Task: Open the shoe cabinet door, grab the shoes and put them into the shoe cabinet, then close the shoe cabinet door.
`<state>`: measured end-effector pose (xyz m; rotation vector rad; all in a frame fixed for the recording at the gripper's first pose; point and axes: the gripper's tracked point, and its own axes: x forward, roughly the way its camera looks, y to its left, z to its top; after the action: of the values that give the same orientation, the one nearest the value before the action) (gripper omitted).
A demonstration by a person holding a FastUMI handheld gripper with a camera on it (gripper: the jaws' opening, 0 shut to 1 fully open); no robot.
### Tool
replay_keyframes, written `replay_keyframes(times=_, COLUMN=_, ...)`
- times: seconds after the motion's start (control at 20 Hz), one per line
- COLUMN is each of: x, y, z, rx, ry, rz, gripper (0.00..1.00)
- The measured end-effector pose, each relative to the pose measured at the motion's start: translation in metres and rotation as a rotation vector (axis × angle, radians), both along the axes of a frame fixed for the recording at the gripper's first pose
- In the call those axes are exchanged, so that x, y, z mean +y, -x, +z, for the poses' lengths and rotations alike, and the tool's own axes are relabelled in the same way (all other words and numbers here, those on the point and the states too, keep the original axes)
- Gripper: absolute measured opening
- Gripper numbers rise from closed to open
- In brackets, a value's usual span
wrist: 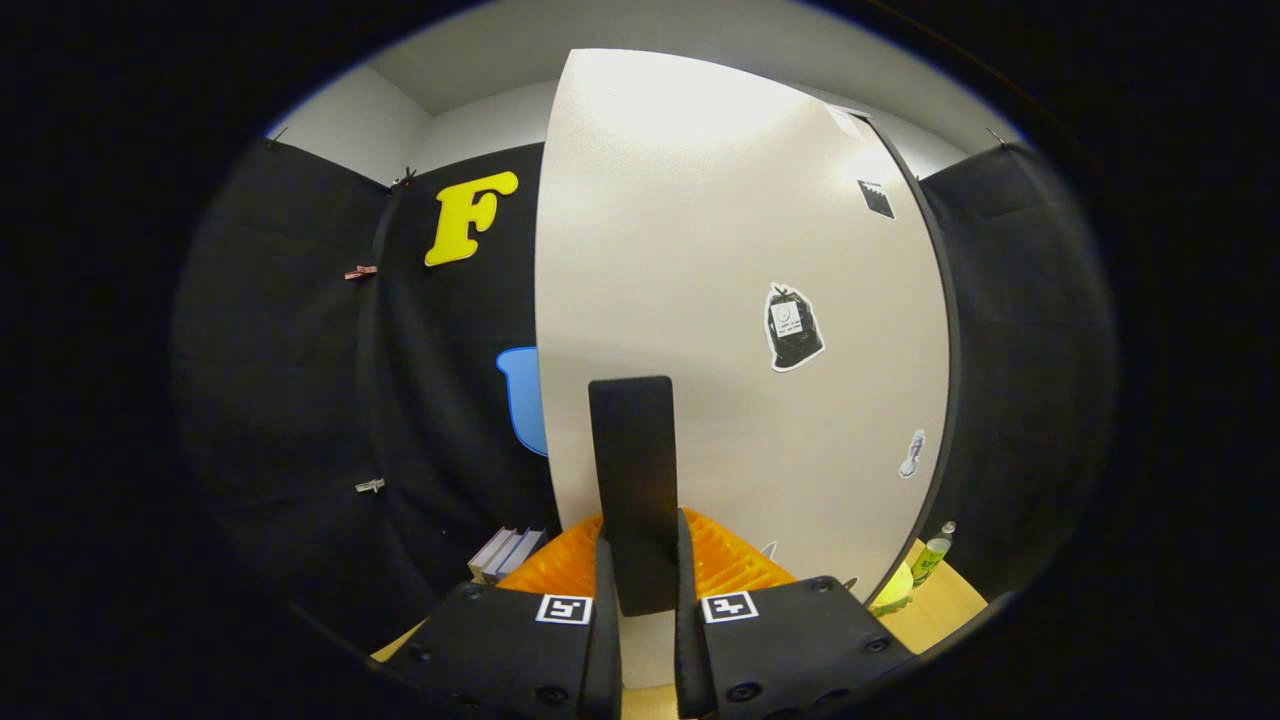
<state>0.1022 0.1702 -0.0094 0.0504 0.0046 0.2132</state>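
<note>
**Gripper clamped on the door handle**

The gripper (640,590) has both fingers pressed against a flat, dark, rectangular handle (632,480) that stands upright on the cabinet door (720,300). The door is a smooth, pale, matte panel with a thin dark edge along its far side, and it carries a few stickers, the largest (793,327) shaped like a dark bag. Behind the fingers lies a ribbed orange piece (735,565); whether it is a shoe cannot be told. By the door's far edge a small green bottle (932,560) stands on the wooden tabletop (940,605). Near the door's other side, flat books (508,550) lie stacked.
</note>
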Motion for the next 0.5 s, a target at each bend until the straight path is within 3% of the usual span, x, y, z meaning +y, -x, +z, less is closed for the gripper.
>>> replay_keyframes(times=0.5, x=-0.044, y=0.048, z=0.0, rx=0.036, ry=-0.02, rz=0.046, gripper=0.25)
